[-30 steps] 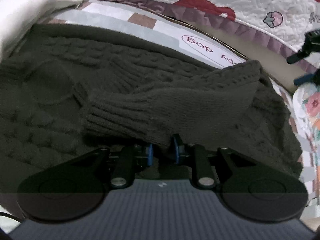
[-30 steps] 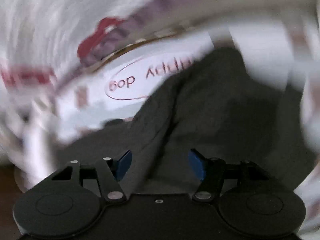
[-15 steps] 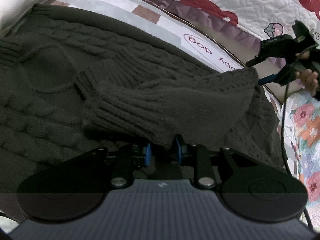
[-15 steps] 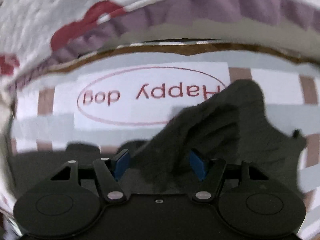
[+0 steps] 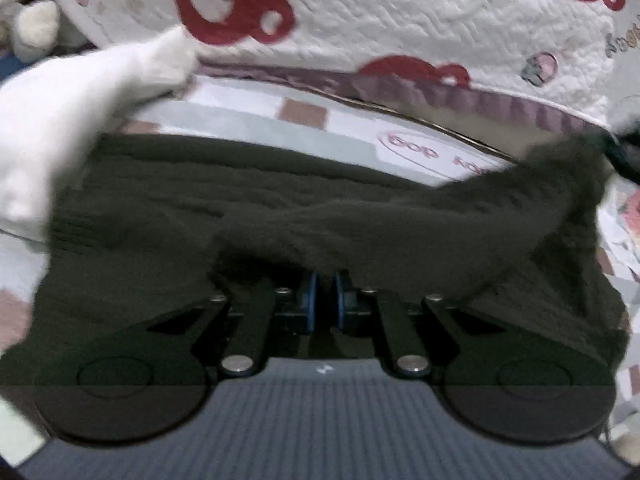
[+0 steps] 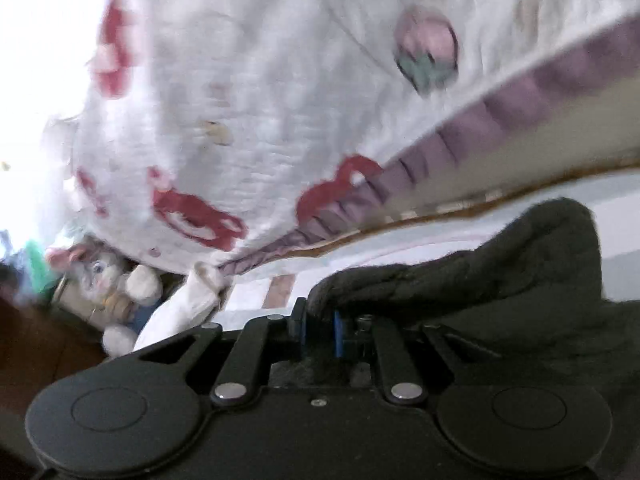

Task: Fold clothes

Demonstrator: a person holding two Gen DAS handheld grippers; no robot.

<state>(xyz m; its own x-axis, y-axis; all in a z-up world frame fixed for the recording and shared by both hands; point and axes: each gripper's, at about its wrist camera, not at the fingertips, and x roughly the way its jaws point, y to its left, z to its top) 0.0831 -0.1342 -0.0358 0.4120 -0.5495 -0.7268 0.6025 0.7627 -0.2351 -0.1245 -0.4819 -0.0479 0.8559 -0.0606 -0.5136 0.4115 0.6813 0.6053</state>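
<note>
A dark knitted sweater (image 5: 280, 220) lies spread on the bed sheet, with a folded part raised across its middle. My left gripper (image 5: 324, 280) has its jaws closing, and its blue pads pinch the near edge of that raised fold. The fold's far right corner (image 5: 568, 168) is lifted toward the upper right. In the right wrist view my right gripper (image 6: 320, 316) has its jaws closing too, and its pads press on an edge of the sweater (image 6: 500, 264), which bunches up to the right of them.
A white quilt (image 5: 400, 20) with red bear prints hangs behind the bed. The checked sheet with an oval label (image 5: 420, 152) shows beyond the sweater. A white garment (image 5: 80, 112) lies at the left. A plush toy (image 6: 100, 276) sits at the far left.
My right gripper went from wide open to pinching the sweater's edge and swung its view toward the quilt. The left gripper rose a little, and the fold's right corner lifted.
</note>
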